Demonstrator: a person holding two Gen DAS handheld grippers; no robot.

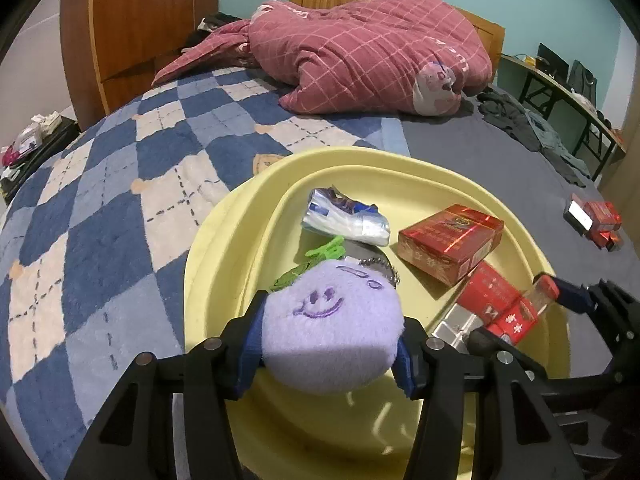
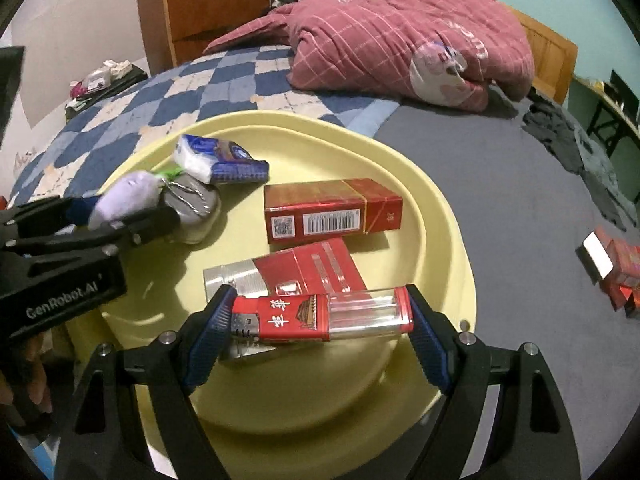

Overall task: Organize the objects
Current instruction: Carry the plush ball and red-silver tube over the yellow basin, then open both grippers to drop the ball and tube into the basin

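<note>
The left gripper (image 1: 332, 344) is clamped on a purple plush (image 1: 332, 332) with a stitched smile, holding it over the near side of a yellow basin (image 1: 208, 264) that sits on the bed (image 1: 100, 208). A green tag and a bead chain trail from the plush's far end.

The right gripper (image 2: 320, 320) grips a lighter (image 2: 324, 318) end to end — red sleeve at the left, clear tank at the right — just above the basin's floor.

In the basin lie a tissue pack (image 2: 216, 160) at the back, a red cigarette pack (image 2: 332, 216) on its side, and a second red pack (image 2: 316, 268) with a silver end, right under the lighter.

More red packs (image 2: 612, 276) lie on the grey sheet, well apart from the basin. A pink quilt (image 2: 400, 36) is heaped at the bed's head.
</note>
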